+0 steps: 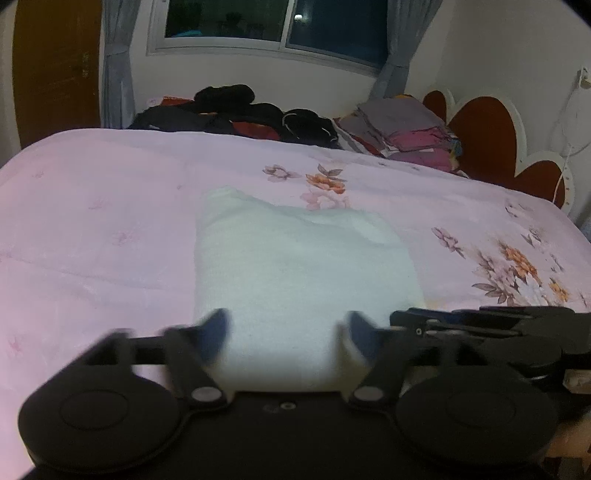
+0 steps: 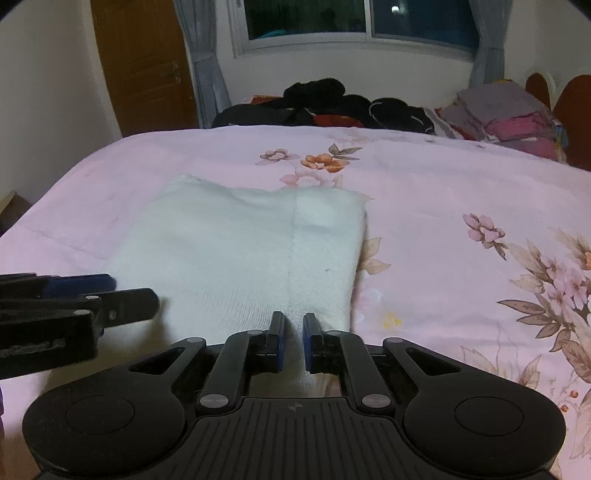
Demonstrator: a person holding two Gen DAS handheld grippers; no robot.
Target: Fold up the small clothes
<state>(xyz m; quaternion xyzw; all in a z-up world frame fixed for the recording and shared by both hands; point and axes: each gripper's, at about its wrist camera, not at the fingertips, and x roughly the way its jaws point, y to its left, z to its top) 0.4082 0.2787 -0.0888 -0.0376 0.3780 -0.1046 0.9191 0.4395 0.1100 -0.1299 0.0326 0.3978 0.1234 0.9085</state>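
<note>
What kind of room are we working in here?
Most likely a home bedroom: the white garment lies on a bed with a pink floral bedspread, a scalloped headboard sits at one end, and a curtained window is behind.

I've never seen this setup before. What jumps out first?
A white folded garment lies mid-bed on the pink floral bedspread. The right tool pinches its near edge, while the left tool straddles it open. Along the far edge sit a dark clothes heap and a folded stack.
</note>
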